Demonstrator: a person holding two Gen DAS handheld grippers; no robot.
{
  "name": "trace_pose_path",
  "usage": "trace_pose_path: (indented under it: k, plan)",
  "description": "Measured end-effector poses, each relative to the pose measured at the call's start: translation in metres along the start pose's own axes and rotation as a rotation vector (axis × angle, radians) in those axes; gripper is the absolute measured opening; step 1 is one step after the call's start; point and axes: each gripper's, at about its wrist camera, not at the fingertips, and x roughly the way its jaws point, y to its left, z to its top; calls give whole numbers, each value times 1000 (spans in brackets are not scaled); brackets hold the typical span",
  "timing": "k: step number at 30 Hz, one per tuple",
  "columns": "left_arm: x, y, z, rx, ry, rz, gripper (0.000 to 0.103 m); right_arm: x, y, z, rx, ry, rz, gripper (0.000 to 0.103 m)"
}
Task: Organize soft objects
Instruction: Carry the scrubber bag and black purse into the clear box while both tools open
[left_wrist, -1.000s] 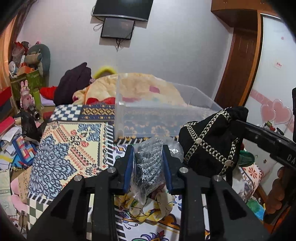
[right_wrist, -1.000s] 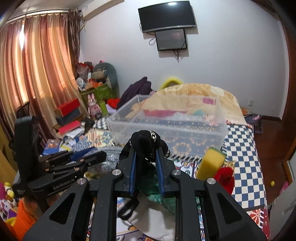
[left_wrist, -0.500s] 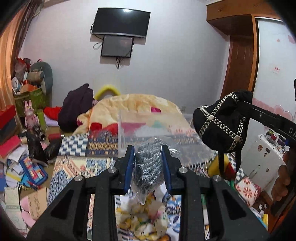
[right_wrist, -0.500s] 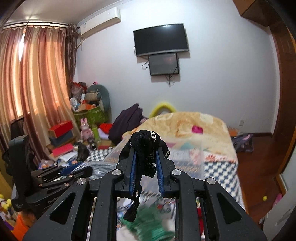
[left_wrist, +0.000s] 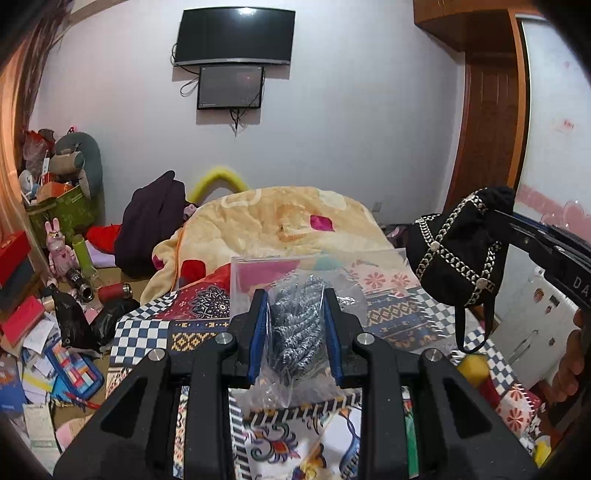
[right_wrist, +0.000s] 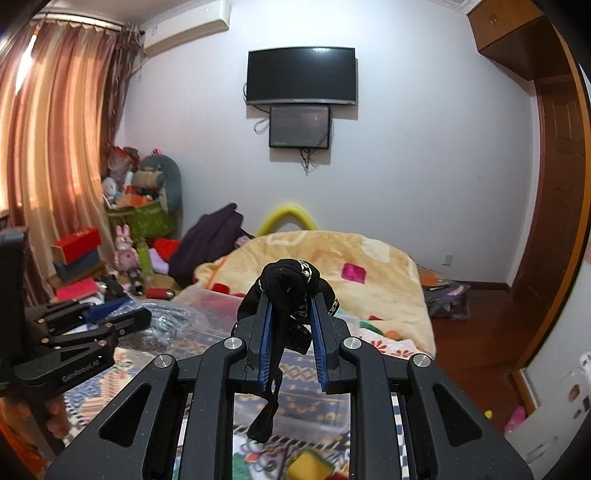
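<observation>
My left gripper (left_wrist: 294, 299) is shut on a clear plastic bag of silver steel-wool scrubbers (left_wrist: 295, 328), held in the air above the near edge of a clear plastic bin (left_wrist: 258, 269). My right gripper (right_wrist: 290, 295) is shut on a black pouch with silver chain trim (right_wrist: 290, 280); its strap hangs down between the fingers. The pouch (left_wrist: 458, 254) also shows at the right of the left wrist view, held above the bin's right side. The left gripper (right_wrist: 122, 317) with its bag shows at the left of the right wrist view.
The bin (right_wrist: 218, 299) stands on a patterned bedspread (left_wrist: 155, 332) in front of a cream blanket (left_wrist: 280, 221). A yellow sponge (right_wrist: 308, 463) and a yellow item (left_wrist: 471, 371) lie on the bed below. Floor clutter (left_wrist: 48, 332) fills the left; a door (left_wrist: 487, 122) is at the right.
Both grippers have risen with their loads, so the bin and the bed sit lower in both views. The pouch now hangs higher above the bin.
</observation>
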Motion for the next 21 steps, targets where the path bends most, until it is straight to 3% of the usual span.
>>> trace_pose_path:
  k: [13,21]
  plan:
    - [75,-8,1,35,185,1,29,65,-1,-16,-111,238,-11,18]
    - [93,-13,-7,39,258,-8,29,85,2,-29,-161,366,25,19]
